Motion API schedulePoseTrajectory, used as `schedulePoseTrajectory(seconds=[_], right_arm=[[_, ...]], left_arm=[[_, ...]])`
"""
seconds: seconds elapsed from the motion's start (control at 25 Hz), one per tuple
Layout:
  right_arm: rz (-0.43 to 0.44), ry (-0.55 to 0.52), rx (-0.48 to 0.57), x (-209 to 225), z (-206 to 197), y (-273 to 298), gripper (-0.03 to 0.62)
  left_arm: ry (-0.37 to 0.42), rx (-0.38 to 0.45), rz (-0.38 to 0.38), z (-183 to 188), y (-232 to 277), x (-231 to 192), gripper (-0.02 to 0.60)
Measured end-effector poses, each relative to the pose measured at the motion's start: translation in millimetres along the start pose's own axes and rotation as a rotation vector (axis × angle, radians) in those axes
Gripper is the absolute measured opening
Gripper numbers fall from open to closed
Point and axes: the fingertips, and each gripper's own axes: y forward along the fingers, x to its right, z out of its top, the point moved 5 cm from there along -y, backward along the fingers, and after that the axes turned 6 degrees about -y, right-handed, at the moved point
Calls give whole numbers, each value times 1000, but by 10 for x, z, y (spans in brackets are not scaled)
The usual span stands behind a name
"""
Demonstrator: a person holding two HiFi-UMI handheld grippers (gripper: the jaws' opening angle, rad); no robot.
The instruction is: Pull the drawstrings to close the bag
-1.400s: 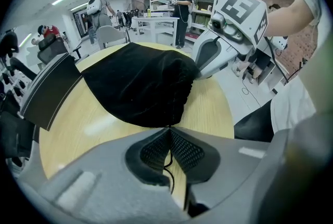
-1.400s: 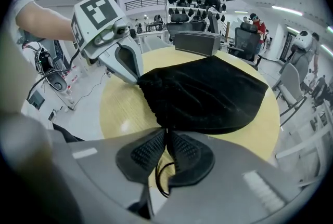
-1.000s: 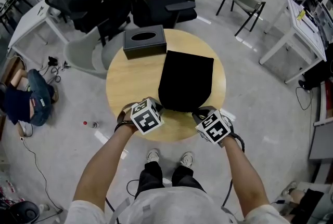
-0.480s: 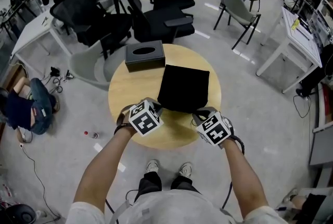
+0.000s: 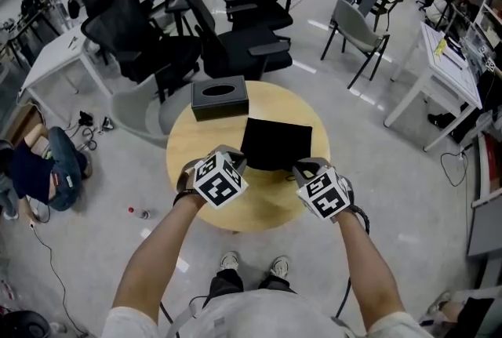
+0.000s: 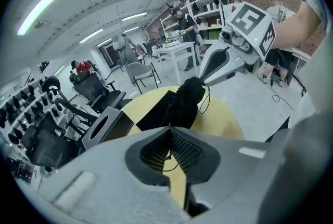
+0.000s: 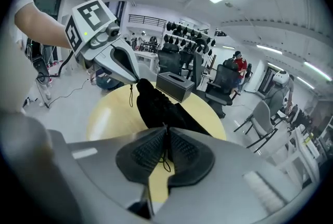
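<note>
Your left claw (image 5: 238, 164) and right claw (image 5: 303, 169) each pinch a drawstring (image 6: 167, 157). The bag (image 5: 276, 143) mouth, at the desk's (image 5: 196, 152) near edge, looks bunched and nearly closed.

black bag (image 5: 275, 143) shorter, more bunched

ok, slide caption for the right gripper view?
Right tongs shut on a drawstring, left tongs shut on the other cord, black bag bunched on the round table.

Black office chairs (image 5: 245, 42) (several) and white desks (image 5: 444, 68) stand on grey floor (image 5: 396, 191).
</note>
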Motion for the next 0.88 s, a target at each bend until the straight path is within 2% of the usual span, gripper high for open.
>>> schedulePoseTrajectory(seconds=[0.52, 0.88], right_arm=[[-85, -27, 107, 243, 461, -209, 21], [-137, -31, 154, 360, 729, -407, 21]], left_arm=[[-54, 98, 101, 241, -314, -237, 5], [-61, 172, 171, 490, -550, -370, 5]])
